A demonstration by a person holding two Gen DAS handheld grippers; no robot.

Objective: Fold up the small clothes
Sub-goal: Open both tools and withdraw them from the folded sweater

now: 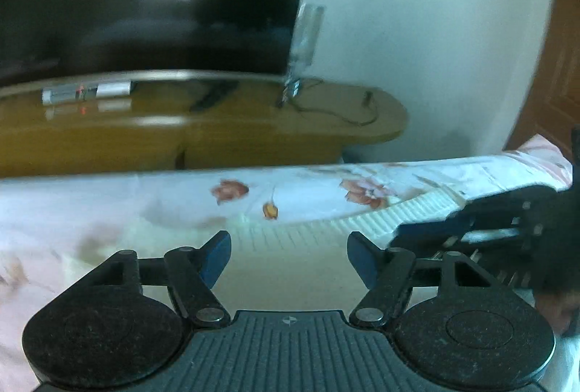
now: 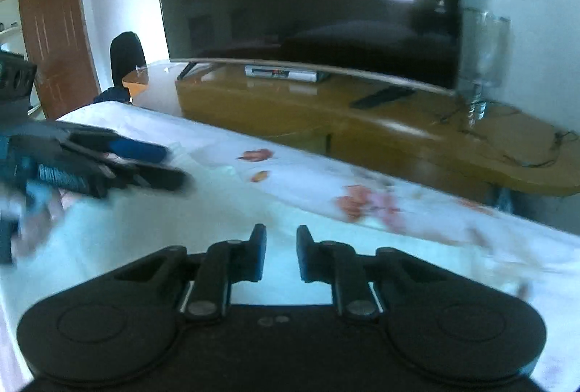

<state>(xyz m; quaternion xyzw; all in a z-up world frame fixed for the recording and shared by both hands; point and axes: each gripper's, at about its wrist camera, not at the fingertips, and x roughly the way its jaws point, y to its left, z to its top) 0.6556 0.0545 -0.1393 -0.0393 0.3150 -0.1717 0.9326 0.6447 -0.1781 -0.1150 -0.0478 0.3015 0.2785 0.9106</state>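
Note:
A pale cream garment with a ribbed hem (image 1: 366,221) lies on the flowered bedsheet (image 1: 108,200). In the left wrist view my left gripper (image 1: 289,256) is open and empty just above the cloth, with the ribbed hem ahead of its blue fingertips. My right gripper (image 1: 482,232) comes in from the right, low over the hem. In the right wrist view my right gripper (image 2: 281,252) is open with a narrow gap, nothing between the fingers, over the pale cloth (image 2: 181,211). The left gripper (image 2: 119,163) shows blurred at the left.
A wooden TV stand (image 1: 203,127) runs along the far side of the bed, close to its edge. A large dark TV (image 2: 308,0) stands on it, with a set-top box (image 1: 87,91), a remote (image 1: 214,95) and cables. A brown door (image 2: 58,40) is at the left.

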